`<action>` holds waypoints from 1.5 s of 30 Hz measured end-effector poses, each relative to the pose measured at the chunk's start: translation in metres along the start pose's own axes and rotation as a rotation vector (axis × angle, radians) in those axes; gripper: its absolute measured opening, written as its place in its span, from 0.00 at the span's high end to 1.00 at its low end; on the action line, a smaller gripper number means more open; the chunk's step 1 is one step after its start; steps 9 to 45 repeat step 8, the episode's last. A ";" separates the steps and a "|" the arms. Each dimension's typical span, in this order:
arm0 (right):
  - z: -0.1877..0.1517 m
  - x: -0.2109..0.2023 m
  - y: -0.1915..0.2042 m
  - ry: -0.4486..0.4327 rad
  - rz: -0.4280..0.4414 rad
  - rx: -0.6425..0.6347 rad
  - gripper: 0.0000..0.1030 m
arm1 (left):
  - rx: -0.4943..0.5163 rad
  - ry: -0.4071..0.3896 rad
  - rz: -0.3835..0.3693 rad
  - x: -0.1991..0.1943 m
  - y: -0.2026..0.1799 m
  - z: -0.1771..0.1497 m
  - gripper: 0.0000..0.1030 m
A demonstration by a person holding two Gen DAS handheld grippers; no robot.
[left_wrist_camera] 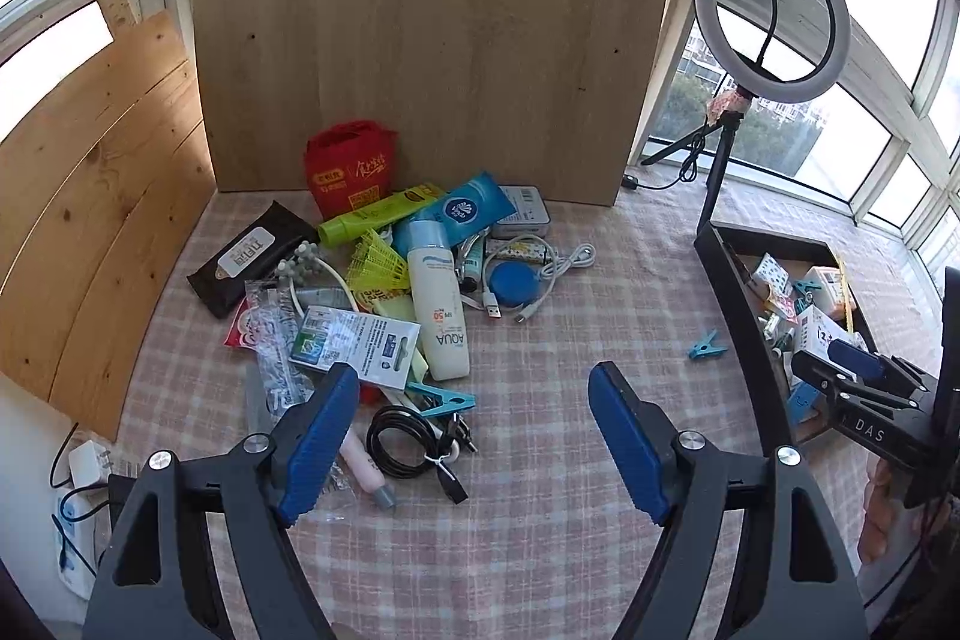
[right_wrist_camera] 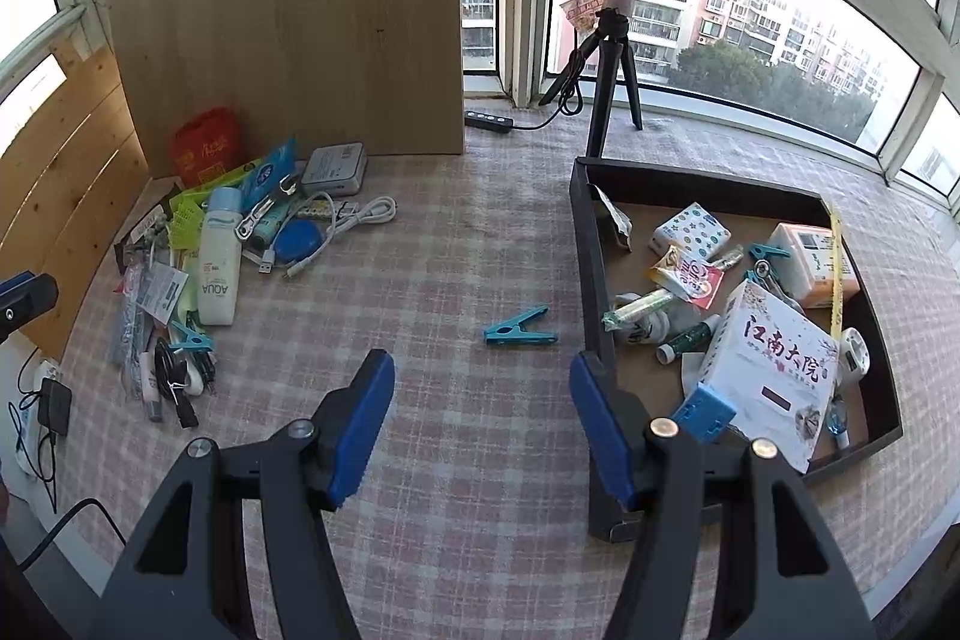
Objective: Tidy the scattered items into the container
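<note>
Black tray (right_wrist_camera: pixel 591 244) at 3 o'clock is approx. half full; pile (left_wrist_camera: pixel 384 280) at 10 and a teal clip (right_wrist_camera: pixel 519 327) mid-desk remain. Left gripper (left_wrist_camera: pixel 474 436) and right gripper (right_wrist_camera: pixel 482 427): fingers apart, empty.

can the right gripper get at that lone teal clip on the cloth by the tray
Probably yes. The right gripper is open and empty, and the teal clip lies alone on bare checked cloth just ahead of it, left of the black tray, with nothing between.

Glazed home balcony: apartment blocks (right_wrist_camera: pixel 750 22) outside, checked tablecloth (right_wrist_camera: pixel 456 280).
</note>
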State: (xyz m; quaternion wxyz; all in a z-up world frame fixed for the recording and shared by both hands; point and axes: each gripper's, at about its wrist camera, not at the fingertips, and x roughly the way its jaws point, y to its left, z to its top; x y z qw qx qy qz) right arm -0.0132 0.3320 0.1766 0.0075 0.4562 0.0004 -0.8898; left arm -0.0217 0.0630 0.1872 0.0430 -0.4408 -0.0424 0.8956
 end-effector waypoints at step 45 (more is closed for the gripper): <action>-0.001 0.000 0.000 0.002 -0.001 0.003 0.42 | 0.017 0.001 0.003 0.003 -0.001 0.000 0.25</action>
